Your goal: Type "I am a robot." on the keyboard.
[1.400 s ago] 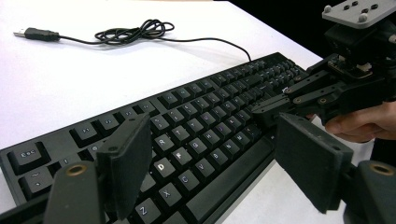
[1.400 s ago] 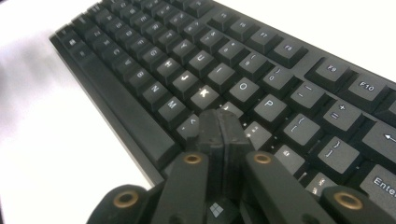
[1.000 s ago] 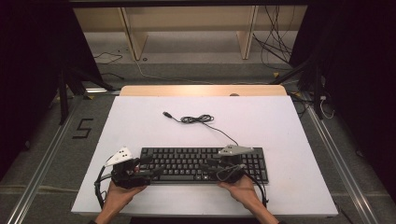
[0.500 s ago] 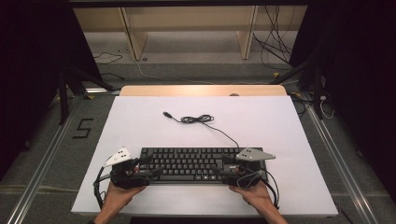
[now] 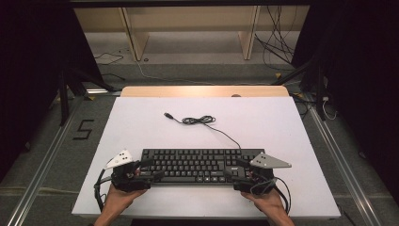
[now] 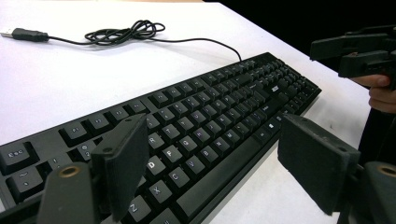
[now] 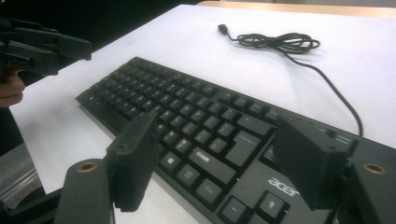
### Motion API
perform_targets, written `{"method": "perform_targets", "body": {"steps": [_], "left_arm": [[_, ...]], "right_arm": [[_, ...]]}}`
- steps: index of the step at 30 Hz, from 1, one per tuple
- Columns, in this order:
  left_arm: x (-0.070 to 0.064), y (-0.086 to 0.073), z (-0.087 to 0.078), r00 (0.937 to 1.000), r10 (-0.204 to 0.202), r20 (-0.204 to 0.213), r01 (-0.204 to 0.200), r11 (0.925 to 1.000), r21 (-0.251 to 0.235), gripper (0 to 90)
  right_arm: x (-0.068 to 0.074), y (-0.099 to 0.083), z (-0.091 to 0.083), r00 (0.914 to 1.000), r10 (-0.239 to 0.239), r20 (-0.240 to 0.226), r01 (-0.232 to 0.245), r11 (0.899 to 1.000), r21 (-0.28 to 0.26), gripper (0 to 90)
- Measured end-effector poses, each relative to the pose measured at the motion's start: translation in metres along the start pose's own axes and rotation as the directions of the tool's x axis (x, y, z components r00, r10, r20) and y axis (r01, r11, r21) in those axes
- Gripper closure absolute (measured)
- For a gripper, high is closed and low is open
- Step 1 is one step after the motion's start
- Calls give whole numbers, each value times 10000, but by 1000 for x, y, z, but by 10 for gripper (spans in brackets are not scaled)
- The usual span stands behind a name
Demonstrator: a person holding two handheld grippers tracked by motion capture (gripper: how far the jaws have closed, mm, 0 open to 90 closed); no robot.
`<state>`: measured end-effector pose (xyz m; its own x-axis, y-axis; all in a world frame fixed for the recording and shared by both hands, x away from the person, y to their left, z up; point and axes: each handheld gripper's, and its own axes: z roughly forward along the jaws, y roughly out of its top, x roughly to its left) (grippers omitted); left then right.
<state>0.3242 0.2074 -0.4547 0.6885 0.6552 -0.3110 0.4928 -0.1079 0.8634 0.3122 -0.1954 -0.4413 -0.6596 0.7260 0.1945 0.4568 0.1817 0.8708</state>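
So the desk has a plain white top, with a strip of bare wood showing along its far edge. Off to the left the floor is grey, with a metal rail running along it and a dark "5" marking beside the desk. Further back sits a light wooden shelf frame with loose cables on the floor at the right, and both sides of the room go dark.

Left gripper sits at the near-left end of the black keyboard, jaws spread wide over the keys and front edge, gripping nothing. The keyboard lies near the desk's front edge, roughly centred. Its thin cord runs to the far side, bundled in a loose coil, ending in a USB plug lying flat. Right gripper is at the near-right end, jaws also wide apart over the keys, empty.
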Motion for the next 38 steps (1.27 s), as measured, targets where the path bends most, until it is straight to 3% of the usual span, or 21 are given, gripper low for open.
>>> {"method": "perform_targets", "body": {"steps": [17, 38], "left_arm": [[-5, -4, 2, 9999, 59, 125, -62, 9998, 195, 236], [-2, -2, -1, 10000, 5, 25, -5, 10000, 3, 237]], "right_arm": [[-8, -14, -22, 9987, 155, 483, -148, 9998, -136, 300], [-10, -14, -22, 9978, 24, 660, -18, 10000, -83, 298]]}}
